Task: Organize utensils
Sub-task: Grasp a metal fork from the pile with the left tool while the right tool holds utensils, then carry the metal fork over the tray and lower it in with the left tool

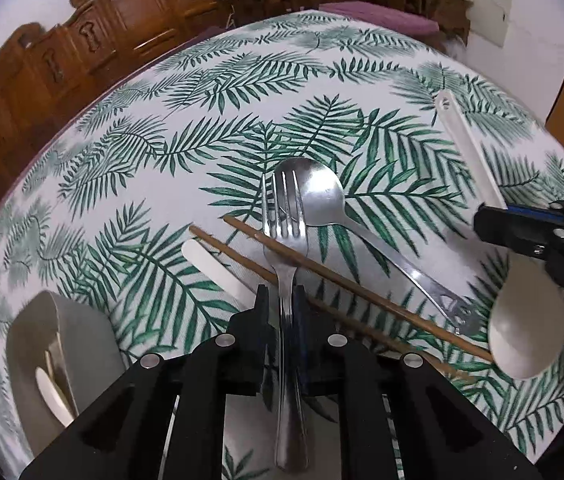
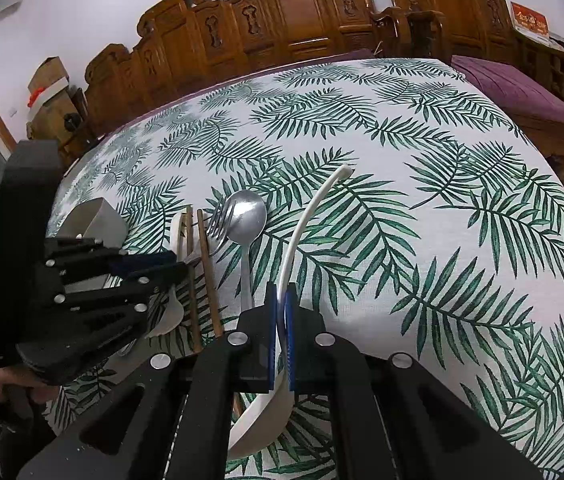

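Observation:
My left gripper (image 1: 284,294) is shut on the handle of a steel fork (image 1: 286,216), whose tines lie over a steel spoon (image 1: 322,192) and a pair of brown chopsticks (image 1: 362,290). In the right wrist view the left gripper (image 2: 179,265) comes in from the left over the chopsticks (image 2: 205,276), beside the fork (image 2: 217,224) and the steel spoon (image 2: 247,216). My right gripper (image 2: 280,294) is shut on the curved handle of a white plastic spoon (image 2: 306,216). Seen from the left wrist, the right gripper (image 1: 486,220) holds the white spoon (image 1: 530,336) at the right.
A grey holder (image 1: 65,344) with white utensils inside stands at the near left of the leaf-print tablecloth (image 1: 209,80). Another flat white handle (image 1: 217,268) lies beside the chopsticks. Carved wooden chairs (image 2: 302,12) and a purple cushion (image 2: 514,88) line the far side.

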Demonstrator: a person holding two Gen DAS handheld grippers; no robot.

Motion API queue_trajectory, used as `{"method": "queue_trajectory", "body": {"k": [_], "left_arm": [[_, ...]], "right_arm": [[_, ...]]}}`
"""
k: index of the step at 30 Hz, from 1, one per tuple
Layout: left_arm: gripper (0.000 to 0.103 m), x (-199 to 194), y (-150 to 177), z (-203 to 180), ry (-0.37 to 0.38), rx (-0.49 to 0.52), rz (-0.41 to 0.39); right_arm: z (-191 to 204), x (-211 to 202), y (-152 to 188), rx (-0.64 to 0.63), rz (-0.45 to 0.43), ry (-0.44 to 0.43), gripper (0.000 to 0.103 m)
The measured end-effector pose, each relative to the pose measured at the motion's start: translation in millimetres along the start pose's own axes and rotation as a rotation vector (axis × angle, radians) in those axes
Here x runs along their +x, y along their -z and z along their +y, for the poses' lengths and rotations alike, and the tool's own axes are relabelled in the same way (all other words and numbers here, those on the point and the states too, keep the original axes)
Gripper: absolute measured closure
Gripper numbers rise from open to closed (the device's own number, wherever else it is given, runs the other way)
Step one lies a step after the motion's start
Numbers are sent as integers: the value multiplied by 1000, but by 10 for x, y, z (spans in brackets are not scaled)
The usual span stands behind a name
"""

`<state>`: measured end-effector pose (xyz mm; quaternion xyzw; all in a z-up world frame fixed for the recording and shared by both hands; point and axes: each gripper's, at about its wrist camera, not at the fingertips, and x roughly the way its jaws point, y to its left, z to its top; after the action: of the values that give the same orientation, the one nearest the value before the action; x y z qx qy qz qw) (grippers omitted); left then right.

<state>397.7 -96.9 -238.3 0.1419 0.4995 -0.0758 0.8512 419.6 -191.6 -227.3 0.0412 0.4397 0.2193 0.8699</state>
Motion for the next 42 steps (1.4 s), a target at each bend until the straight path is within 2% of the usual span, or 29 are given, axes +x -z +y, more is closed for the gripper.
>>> {"method": "queue_trajectory", "body": {"k": [5,8,14,24,33,42], "left_arm": [[95,22,-30,-6,-3,31,24],[97,15,-40,75,-12,2,19],[97,-121,-115,304,-19,-86,-32],[97,-494,-281,608,-77,-142,-112],[97,-794,-45,648,-56,-140,-132],[97,-1104,226,721,-37,-150,-156]], "right_arm": [[9,-9,-1,0,-2,-8,98],[21,-10,-2,-2,-2,-8,98],[18,-29,-7,1,-9,-9,98],[89,-138,-45,-16,-48,-13,98],[221,-250,-58,-24,-81,-46,98],[626,-388,-70,-85,-105,-84,98]]}}
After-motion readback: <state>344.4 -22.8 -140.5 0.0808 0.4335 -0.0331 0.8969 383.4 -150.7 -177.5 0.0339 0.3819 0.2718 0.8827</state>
